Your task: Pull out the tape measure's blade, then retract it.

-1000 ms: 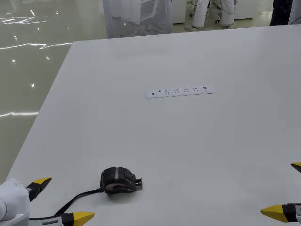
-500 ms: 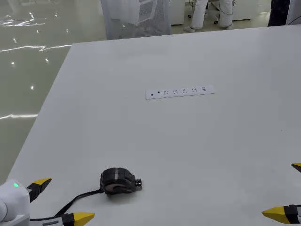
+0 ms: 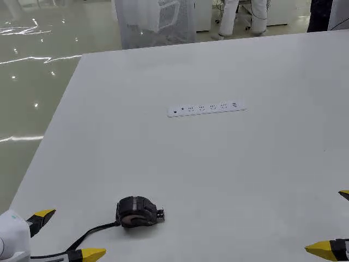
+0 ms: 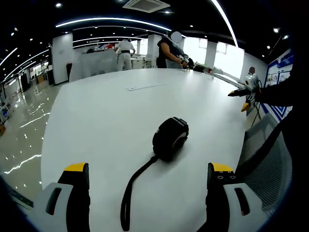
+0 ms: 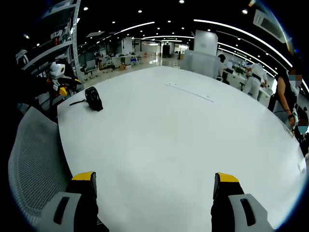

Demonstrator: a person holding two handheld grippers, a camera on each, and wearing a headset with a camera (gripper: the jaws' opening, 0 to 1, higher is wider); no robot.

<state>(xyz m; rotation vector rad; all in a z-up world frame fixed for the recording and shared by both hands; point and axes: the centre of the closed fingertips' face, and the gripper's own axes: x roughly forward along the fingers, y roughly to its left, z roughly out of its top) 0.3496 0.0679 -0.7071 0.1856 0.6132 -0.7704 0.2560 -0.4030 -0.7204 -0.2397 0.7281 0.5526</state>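
A black tape measure [image 3: 137, 212] lies on the white table [image 3: 218, 164] near its front left corner, its blade tip pointing right and its black wrist strap [image 3: 87, 237] trailing toward me. My left gripper [image 3: 65, 234] stands open just left of it, yellow-tipped fingers [image 3: 92, 254] apart around the strap's end. From the left gripper view the tape measure [image 4: 170, 137] sits ahead between the jaws, untouched, and the left gripper [image 4: 147, 174] holds nothing. My right gripper [image 3: 337, 224] is open at the front right, far from the tape measure [image 5: 93, 98], its own fingertips [image 5: 152, 181] wide apart.
A white power strip [image 3: 206, 108] lies flat in the middle of the table. The table's left edge drops to a glossy floor [image 3: 27, 82]. A mesh chair [image 3: 155, 22] and people stand beyond the far edge.
The head view has shifted slightly; the tape measure and both grippers stay where they were.
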